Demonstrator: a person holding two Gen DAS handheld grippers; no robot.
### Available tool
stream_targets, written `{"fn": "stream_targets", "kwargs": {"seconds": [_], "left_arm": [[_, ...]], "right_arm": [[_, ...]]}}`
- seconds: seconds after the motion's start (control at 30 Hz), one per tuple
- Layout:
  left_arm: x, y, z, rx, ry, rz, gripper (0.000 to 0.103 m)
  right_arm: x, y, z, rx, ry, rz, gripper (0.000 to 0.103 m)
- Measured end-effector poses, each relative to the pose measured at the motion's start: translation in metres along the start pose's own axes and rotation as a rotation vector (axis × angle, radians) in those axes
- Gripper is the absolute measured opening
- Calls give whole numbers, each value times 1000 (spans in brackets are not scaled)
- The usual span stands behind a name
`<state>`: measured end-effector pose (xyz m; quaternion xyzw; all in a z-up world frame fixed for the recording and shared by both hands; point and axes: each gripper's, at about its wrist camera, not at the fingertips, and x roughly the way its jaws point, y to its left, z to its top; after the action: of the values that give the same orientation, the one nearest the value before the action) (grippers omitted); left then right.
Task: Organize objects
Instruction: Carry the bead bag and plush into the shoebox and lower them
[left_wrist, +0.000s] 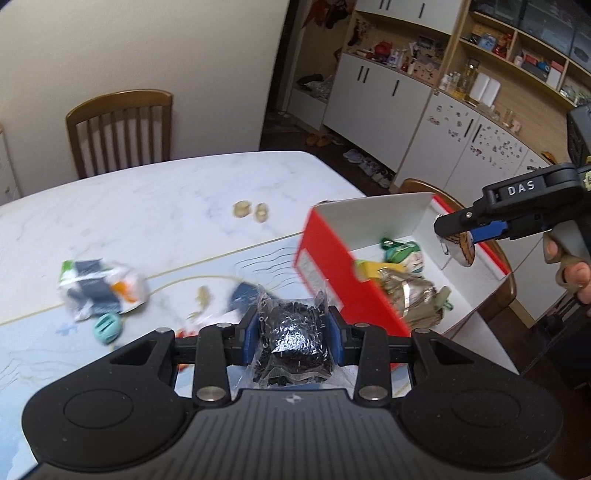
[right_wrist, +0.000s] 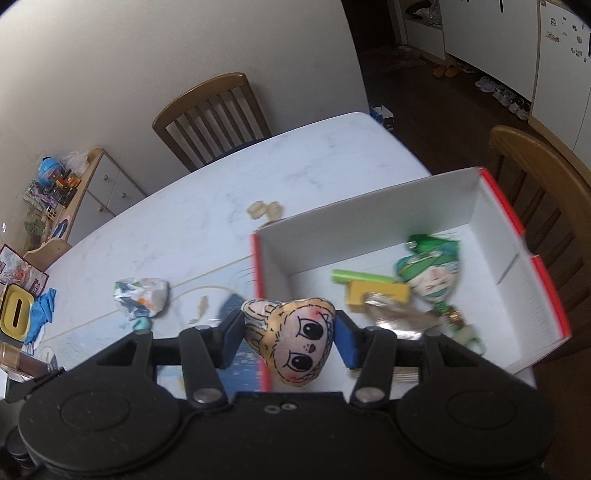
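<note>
Left gripper (left_wrist: 291, 328) jaws clamped on bag of black bits (left_wrist: 293, 332), above bench (left_wrist: 166, 192) beside red box (left_wrist: 325, 277). Right gripper (right_wrist: 290, 338) jaws pinching plush face (right_wrist: 291, 339) over box's near wall. Wrapper (left_wrist: 99, 288), teal ball (left_wrist: 108, 326) lying left.

A clear bag of small black parts (left_wrist: 293, 338) sits pinched between the left gripper's (left_wrist: 293, 330) pads. A flat plush cartoon face (right_wrist: 291, 341) is clamped sideways in the right gripper (right_wrist: 290, 341), above the near corner of the red, white-lined box (right_wrist: 443, 199), ahead and right, holding a green-haired plush (right_wrist: 430, 267) and a yellow block (right_wrist: 376, 291).
</note>
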<state>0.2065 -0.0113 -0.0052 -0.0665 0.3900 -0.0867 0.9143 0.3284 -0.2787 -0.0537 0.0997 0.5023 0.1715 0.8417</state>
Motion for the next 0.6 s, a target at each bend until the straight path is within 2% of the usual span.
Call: {"fn": "stream_targets", "kwargs": {"seconds": [0.3, 0.47, 0.6], "left_arm": [[42, -75, 21, 65, 23, -20, 37], [72, -115, 29, 113, 53, -14, 37], [100, -138, 32, 152, 99, 20, 37]], "right_arm": [[-7, -71, 16, -32, 16, -17, 51], [-3, -98, 24, -113, 28, -21, 51], [6, -113, 26, -187, 49, -17, 51]]}}
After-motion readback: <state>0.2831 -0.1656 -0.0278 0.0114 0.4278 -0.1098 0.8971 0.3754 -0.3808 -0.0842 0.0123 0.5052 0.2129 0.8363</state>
